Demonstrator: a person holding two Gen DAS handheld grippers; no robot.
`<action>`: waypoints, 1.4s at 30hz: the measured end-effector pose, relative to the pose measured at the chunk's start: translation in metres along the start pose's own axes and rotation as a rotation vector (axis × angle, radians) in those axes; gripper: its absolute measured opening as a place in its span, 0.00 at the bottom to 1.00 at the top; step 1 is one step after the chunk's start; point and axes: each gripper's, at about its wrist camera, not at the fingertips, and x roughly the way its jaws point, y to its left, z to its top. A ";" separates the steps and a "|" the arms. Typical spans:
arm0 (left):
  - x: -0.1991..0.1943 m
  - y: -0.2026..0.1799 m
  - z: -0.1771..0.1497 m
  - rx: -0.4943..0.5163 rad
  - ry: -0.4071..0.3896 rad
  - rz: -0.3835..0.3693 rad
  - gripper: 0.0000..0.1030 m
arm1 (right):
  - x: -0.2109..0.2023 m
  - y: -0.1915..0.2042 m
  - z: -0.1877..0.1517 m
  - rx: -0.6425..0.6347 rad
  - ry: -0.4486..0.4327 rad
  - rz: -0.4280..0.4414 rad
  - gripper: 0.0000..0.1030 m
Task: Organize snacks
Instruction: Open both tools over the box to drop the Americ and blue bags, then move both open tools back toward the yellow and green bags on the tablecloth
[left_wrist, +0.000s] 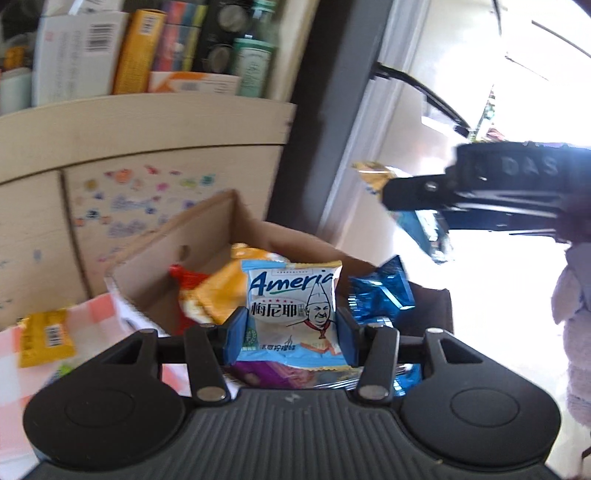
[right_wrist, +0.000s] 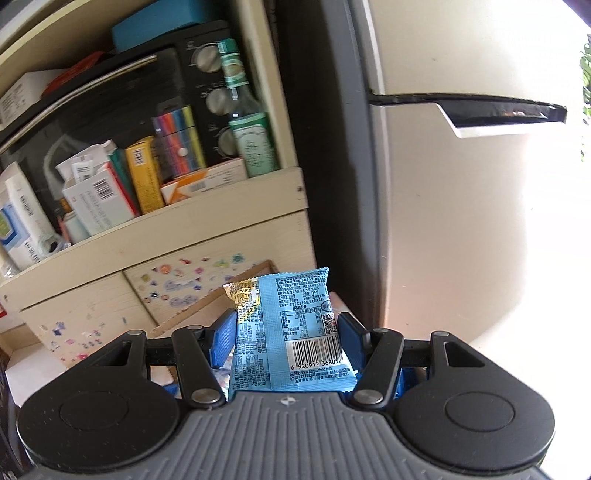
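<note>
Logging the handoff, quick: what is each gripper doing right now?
Left gripper: shut on a light-blue chef snack packet.
Right gripper: shut on a blue barcode snack packet.

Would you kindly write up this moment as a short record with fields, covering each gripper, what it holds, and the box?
left gripper: shut on light blue snack packet, printed front with chef drawing facing the camera
right gripper: shut on blue snack packet, barcode side facing the camera
cardboard box: open, beyond the left gripper, holding orange and red packets
shiny blue wrapper: at the right of the box
yellow packet: on the checked cloth, outside the box
shelf: behind, crowded with boxes and a bottle
</note>
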 end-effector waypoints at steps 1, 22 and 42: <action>0.002 -0.003 -0.002 0.002 0.003 -0.005 0.57 | 0.003 -0.002 -0.001 0.009 0.006 -0.015 0.65; -0.073 0.096 0.015 -0.142 -0.026 0.297 0.88 | 0.013 0.035 -0.014 -0.010 0.056 0.164 0.79; -0.047 0.169 0.003 -0.217 0.016 0.431 0.88 | 0.028 0.098 -0.046 -0.201 0.129 0.341 0.80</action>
